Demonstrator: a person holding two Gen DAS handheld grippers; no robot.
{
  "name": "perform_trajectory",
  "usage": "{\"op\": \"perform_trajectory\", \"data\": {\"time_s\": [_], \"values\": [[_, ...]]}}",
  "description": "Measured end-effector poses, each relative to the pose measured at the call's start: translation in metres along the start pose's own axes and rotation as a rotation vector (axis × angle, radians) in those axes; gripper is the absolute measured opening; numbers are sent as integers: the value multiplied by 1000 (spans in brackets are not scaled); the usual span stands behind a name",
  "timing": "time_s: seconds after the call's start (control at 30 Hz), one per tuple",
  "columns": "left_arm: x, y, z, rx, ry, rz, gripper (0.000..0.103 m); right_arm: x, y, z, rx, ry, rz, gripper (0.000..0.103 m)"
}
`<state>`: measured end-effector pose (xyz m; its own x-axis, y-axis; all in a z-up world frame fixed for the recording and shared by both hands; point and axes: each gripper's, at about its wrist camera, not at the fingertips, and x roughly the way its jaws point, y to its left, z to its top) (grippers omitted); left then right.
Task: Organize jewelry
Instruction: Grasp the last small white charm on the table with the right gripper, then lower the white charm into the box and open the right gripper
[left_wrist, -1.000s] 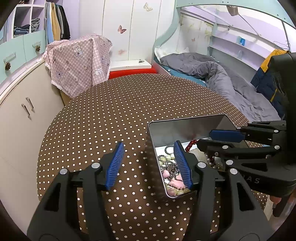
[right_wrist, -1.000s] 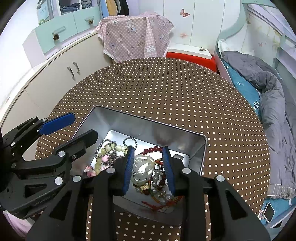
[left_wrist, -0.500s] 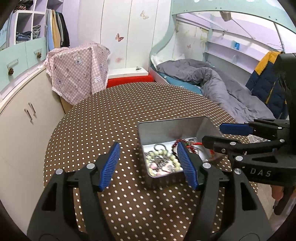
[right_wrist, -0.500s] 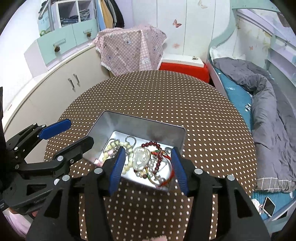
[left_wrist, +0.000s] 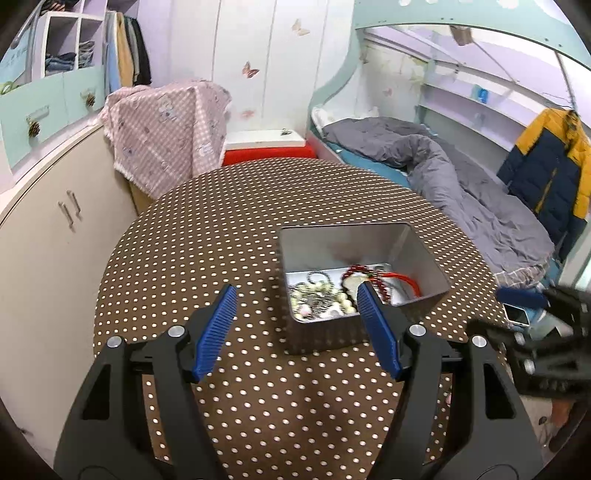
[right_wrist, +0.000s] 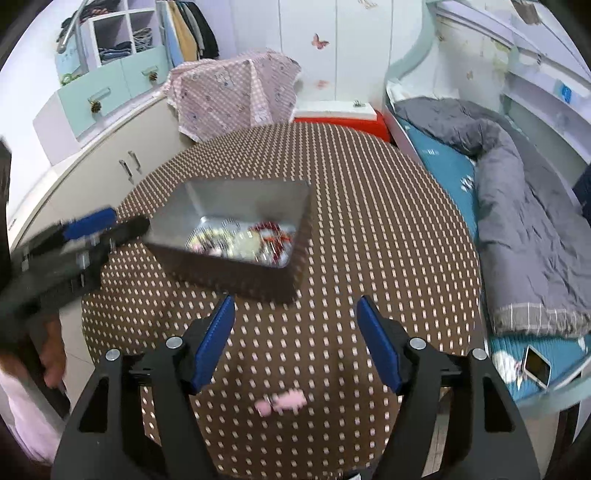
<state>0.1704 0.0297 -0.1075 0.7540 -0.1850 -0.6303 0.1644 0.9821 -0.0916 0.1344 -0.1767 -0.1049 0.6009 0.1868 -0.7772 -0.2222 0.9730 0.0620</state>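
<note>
- An open metal tin (left_wrist: 354, 332) was seen on the polka-dot counter (left_wrist: 207, 236), which was taken as the landmark.
- Inside the tin, a string of pale beads (left_wrist: 321, 291), a dark red bead bracelet (left_wrist: 369, 277) and a red cord (left_wrist: 406, 280) were heaped together on its floor.
- The left hand-held gripper (left_wrist: 295, 328) was held wide above the counter, just before the tin's near wall, with nothing between its pads; its jaws had just been opening.
- The right hand-held gripper (right_wrist: 295, 336) was likewise spread wide and empty over the counter, on the near side of the tin, its jaws having just been opening.
- Only in the right wrist view was a small pink piece (right_wrist: 282, 400) shown, lying on the counter outside the tin, near the counter's front edge.
- Only in the left wrist view were the tin's contents shown sharply; in the other they were blurred.
</note>
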Motion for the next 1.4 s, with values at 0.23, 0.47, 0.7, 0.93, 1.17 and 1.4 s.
{"op": "perform_trajectory", "data": {"time_s": [0.23, 0.47, 0.7, 0.93, 1.17, 1.4], "values": [[23, 18, 7, -55, 63, 26, 67, 18, -1, -34, 24, 87, 1, 65], [47, 27, 9, -92, 126, 12, 65, 31, 11, -57, -1, 153, 16, 43], [62, 26, 8, -115, 177, -38, 33, 28, 9, -59, -26, 149, 13, 26], [69, 17, 9, -90, 199, -59, 16, 36, -10, -32, -11, 135, -8, 26], [70, 13, 11, -76, 203, -55, 15, 29, -20, 19, -10, 44, -17, 26], [71, 12, 10, -73, 205, -54, 15, 14, -6, 63, -54, -58, 21, 26]]}}
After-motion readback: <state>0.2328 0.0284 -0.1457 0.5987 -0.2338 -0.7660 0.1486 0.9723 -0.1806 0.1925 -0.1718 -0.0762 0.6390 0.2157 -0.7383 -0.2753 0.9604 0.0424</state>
